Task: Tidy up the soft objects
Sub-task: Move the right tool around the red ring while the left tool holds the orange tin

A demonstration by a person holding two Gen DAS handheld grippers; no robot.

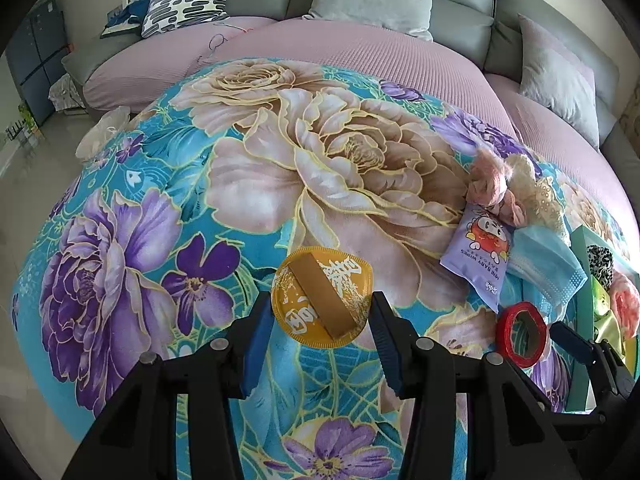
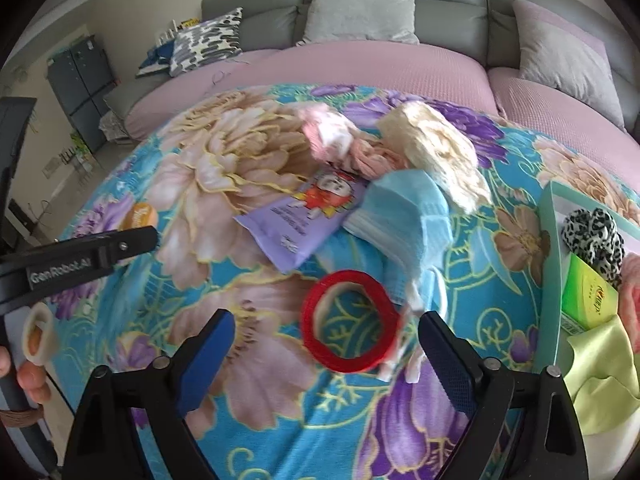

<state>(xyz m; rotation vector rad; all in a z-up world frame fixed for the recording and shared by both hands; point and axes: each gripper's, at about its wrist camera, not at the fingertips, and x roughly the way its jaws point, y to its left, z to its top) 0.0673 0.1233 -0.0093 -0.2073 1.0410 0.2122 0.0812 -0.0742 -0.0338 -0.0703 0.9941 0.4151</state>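
Observation:
A round yellow powder puff (image 1: pixel 322 296) with a gold band sits between the blue pads of my left gripper (image 1: pixel 320 302), which is shut on its edges just above the floral blanket (image 1: pixel 240 168). In the right wrist view the same puff (image 2: pixel 140 216) shows at the tip of the left gripper's fingers (image 2: pixel 132 240). My right gripper (image 2: pixel 326 318) stands open, wide around a red tape ring (image 2: pixel 348 320) that lies on the blanket, and neither pad touches it. Just beyond lie blue face masks (image 2: pixel 404 216), a purple wipes packet (image 2: pixel 308 216), a pink fluffy scrunchie (image 2: pixel 340 140) and a cream lace piece (image 2: pixel 436 152).
A teal tray (image 2: pixel 550 240) at the right holds a leopard scrunchie (image 2: pixel 596 236), a green box (image 2: pixel 588 300) and a light green cloth (image 2: pixel 600 364). Behind the blanket is a grey sofa (image 1: pixel 460 12) with pillows. A person's fingers (image 2: pixel 28 376) show at the lower left.

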